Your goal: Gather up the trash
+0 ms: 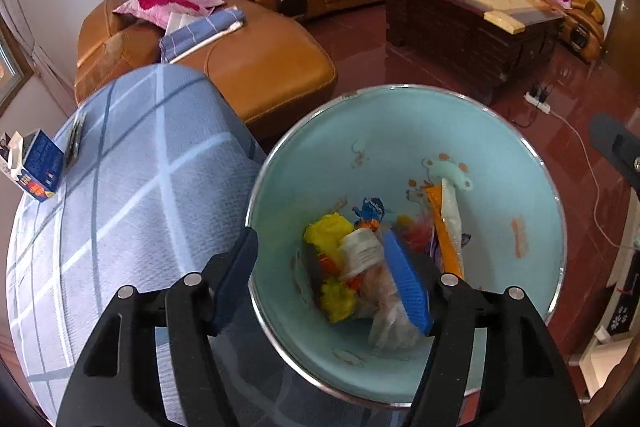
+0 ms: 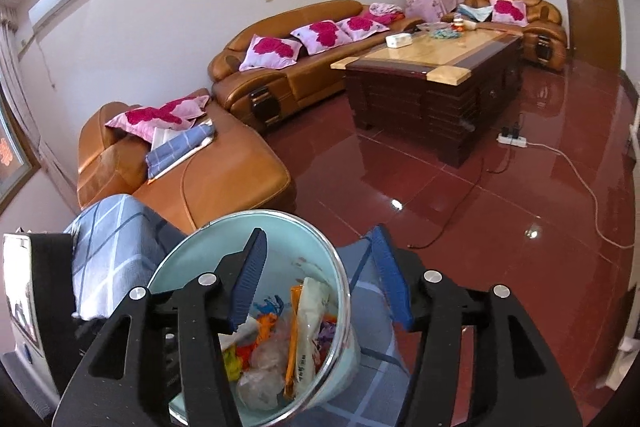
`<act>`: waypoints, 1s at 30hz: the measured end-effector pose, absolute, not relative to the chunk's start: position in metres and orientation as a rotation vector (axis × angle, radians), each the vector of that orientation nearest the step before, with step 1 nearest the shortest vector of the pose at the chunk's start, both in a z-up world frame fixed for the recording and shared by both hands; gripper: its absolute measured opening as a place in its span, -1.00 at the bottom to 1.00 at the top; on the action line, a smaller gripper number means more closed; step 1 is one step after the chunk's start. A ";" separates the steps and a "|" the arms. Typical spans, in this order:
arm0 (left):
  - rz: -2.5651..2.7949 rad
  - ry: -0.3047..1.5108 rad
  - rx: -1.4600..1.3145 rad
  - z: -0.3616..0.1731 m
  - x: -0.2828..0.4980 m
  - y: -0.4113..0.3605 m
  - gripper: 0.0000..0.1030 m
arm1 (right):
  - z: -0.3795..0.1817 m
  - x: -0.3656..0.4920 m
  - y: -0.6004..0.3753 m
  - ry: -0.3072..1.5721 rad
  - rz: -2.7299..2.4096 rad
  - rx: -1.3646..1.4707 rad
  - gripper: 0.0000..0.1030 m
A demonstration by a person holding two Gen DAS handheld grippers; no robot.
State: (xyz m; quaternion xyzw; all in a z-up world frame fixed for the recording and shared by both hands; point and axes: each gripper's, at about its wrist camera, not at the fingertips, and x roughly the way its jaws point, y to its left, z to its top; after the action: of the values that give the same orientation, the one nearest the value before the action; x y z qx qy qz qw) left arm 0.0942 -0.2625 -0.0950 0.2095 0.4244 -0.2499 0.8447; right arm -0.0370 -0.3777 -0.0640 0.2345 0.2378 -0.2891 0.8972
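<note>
Pale blue inside and rimmed in metal, your trash bin [image 1: 500, 163] stands on the checked blue cloth [image 1: 132, 163], past its edge nearest the red floor [image 2: 500, 219]. It holds yellow crumpled wrappers [image 1: 326, 233], an orange-and-white packet [image 2: 308, 319] leaning on the wall, and clear plastic [image 2: 260, 383]. Your left gripper [image 1: 320, 285] hangs over it, jaws released, pinching nothing. Your right gripper [image 2: 320, 277] straddles the rim, also slack and empty.

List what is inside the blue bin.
The bin holds crumpled yellow wrappers, an orange-and-white packet, a white pot and clear plastic. The left gripper and the trash pile hide the bottom.
</note>
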 end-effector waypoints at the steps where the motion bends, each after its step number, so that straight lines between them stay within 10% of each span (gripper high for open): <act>1: -0.527 0.895 0.438 -0.093 0.093 -0.261 0.30 | -0.063 -0.041 -0.376 0.489 -0.606 0.483 0.17; 30: -0.335 0.641 0.246 -0.003 0.000 -0.099 0.88 | -0.003 -0.122 -0.263 0.342 -0.635 0.400 0.69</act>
State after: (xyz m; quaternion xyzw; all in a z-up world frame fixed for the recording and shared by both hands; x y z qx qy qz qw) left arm 0.0000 -0.0993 -0.0029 0.1198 0.3129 -0.1635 0.9279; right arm -0.1220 -0.2629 -0.0032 0.1942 0.1661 -0.3086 0.9162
